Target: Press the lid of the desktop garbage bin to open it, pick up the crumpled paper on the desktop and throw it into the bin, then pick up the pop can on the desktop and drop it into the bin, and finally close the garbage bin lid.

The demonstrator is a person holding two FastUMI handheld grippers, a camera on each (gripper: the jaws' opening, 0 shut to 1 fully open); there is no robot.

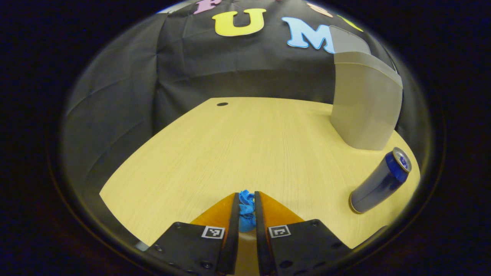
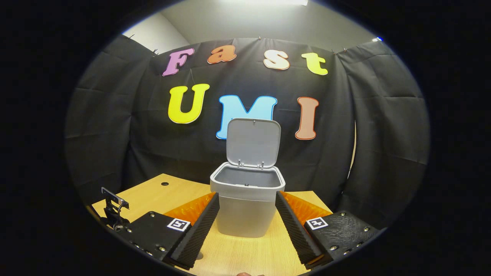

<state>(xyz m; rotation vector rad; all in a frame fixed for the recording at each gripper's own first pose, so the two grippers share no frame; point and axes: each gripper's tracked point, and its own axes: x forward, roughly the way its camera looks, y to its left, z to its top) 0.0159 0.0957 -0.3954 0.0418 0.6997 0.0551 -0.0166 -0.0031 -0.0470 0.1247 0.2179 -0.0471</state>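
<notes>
Left gripper view — crumpled paper (image 1: 246,211), pinched.

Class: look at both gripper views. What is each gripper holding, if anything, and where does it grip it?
The left gripper pinches the paper by its sides. The right gripper is open and holds nothing.

A pale yellow wood-grain tabletop (image 1: 230,153) with a rounded outline spreads across the left gripper view, and it appears again at the bottom of the right gripper view. Near its far edge sits a small dark round hole (image 1: 222,104), seen too in the right gripper view (image 2: 164,183). Behind the table hangs the creased black cloth wall (image 2: 115,134), its panels pinned along the top. Above the cloth in the right gripper view a plain grey room wall (image 2: 245,21) rises, with a bright ceiling light (image 2: 276,2) at its upper edge.
</notes>
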